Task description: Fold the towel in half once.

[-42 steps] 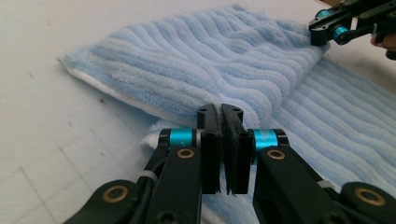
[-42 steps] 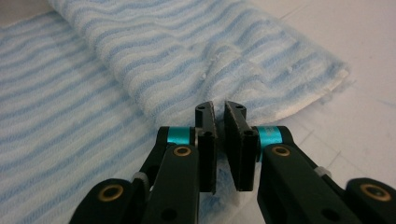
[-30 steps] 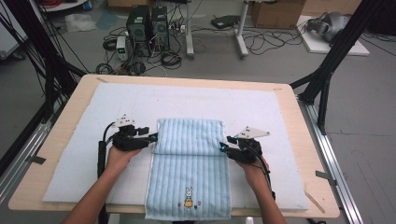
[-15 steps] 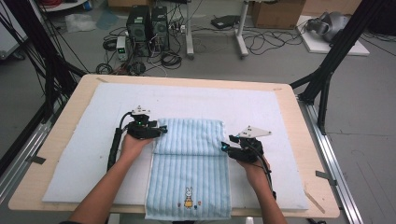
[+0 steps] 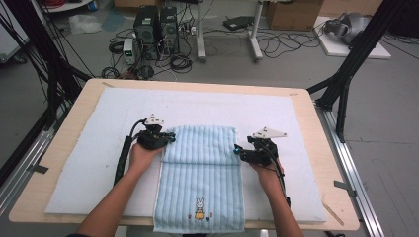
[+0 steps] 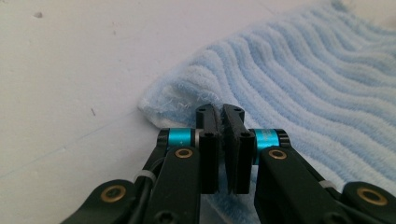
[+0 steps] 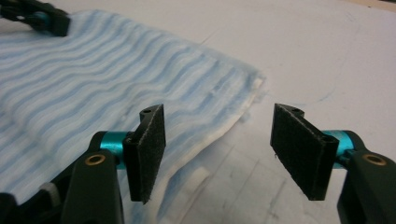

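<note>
A light blue striped towel [image 5: 200,168] with a small rabbit motif lies folded on the white mat, its near end hanging over the table's front edge. My left gripper [image 5: 168,137] sits at the towel's far left corner; in the left gripper view its jaws [image 6: 220,112] are shut, pinching the towel's edge [image 6: 303,79]. My right gripper [image 5: 237,152] is at the towel's right edge by the fold. Its jaws [image 7: 217,140] have just been opening and stand apart, with the towel's corner [image 7: 93,79] lying beneath and between them, untouched. The left gripper [image 7: 42,18] shows far off there.
A white mat [image 5: 99,148] covers most of the wooden table [image 5: 55,153]. Black frame legs [image 5: 346,74] stand at both sides. Computer cases [image 5: 155,24], cables and boxes sit on the floor beyond the far edge.
My left hand moved away from me along the towel's left edge to its far corner. The right hand stayed where it was.
</note>
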`<state>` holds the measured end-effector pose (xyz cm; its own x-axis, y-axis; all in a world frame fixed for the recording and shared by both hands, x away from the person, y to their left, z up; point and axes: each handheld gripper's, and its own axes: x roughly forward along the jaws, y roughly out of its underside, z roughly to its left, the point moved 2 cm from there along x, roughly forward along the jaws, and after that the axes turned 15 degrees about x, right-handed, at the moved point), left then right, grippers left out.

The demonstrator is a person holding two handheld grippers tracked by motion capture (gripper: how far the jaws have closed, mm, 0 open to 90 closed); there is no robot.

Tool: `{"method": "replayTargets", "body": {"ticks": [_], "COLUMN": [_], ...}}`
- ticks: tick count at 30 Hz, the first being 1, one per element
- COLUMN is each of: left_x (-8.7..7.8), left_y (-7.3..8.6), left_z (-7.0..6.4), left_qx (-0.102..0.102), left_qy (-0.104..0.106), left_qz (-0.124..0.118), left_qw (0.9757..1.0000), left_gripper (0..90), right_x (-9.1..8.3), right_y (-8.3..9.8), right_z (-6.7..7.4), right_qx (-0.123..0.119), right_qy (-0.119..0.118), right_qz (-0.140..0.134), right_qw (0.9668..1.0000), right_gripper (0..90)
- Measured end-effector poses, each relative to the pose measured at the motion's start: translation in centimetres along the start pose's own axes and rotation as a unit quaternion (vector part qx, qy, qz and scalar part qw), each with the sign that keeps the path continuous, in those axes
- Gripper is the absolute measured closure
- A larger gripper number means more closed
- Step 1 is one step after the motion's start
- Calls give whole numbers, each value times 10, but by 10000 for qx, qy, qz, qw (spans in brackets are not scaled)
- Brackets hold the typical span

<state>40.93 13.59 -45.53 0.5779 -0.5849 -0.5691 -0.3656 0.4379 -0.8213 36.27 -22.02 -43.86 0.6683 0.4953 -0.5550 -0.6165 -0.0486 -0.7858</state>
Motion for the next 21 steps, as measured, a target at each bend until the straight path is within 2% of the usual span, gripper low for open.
{"method": "replayTargets", "body": {"ticks": [2, 5, 13, 21], "left_x": [-2, -4, -3, -1], "left_y": [-1, -2, -1, 1], "left_z": [1, 2, 3, 5], "left_qx": [-56, -95, -210, -298], "left_qy": [34, 50, 77, 126], "left_qz": [-91, -139, -173, -186], "left_qw": [9999, 9998, 9996, 9993], "left_gripper": [848, 848, 847, 848], "right_x": [5, 14, 43, 68], "right_y": [-6, -13, -25, -27], "right_z": [-3, -6, -12, -11], "right_qx": [107, 145, 35, -7], "right_qy": [91, 171, 313, 432], "right_qz": [53, 145, 607, 882], "right_qw": [9999, 9996, 9977, 9952], "right_gripper": [337, 350, 415, 450]}}
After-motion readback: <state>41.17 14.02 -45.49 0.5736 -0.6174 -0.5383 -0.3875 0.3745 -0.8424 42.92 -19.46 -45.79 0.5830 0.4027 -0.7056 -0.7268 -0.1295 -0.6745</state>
